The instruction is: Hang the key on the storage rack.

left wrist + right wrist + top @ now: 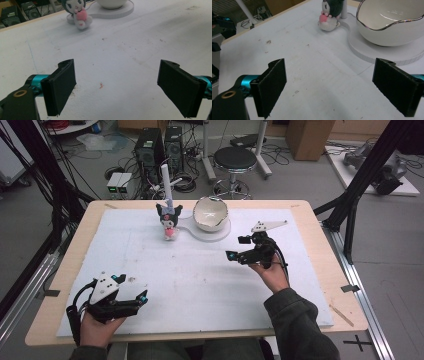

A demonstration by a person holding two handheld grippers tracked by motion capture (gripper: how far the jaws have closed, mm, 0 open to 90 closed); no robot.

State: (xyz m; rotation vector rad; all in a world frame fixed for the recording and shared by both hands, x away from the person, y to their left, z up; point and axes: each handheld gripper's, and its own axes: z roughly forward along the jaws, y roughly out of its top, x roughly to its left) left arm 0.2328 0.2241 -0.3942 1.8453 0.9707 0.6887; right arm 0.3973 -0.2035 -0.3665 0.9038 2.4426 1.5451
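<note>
A small plush toy [169, 222] with black ears, holding a pink heart, stands at the far middle of the white board [200, 285]. Beside it a white bowl [210, 213] with a wavy rim rests on a round white base [216, 235]. My left gripper [133, 287] is open near the front left corner, far from both. My right gripper [237, 247] is open just right of centre, a short way in front of the bowl. The left gripper view has the plush [78, 15] far ahead of the open gripper [120, 85]. The right gripper view has the bowl [392, 22] and plush [329, 15] beyond the empty gripper [334, 85].
A white post [166, 182] rises behind the plush. The white board lies on a wooden table [75, 250]. Beyond the far edge stand computer towers [150, 147] and a stool [235, 160]. Black frame struts [360, 180] stand at the right.
</note>
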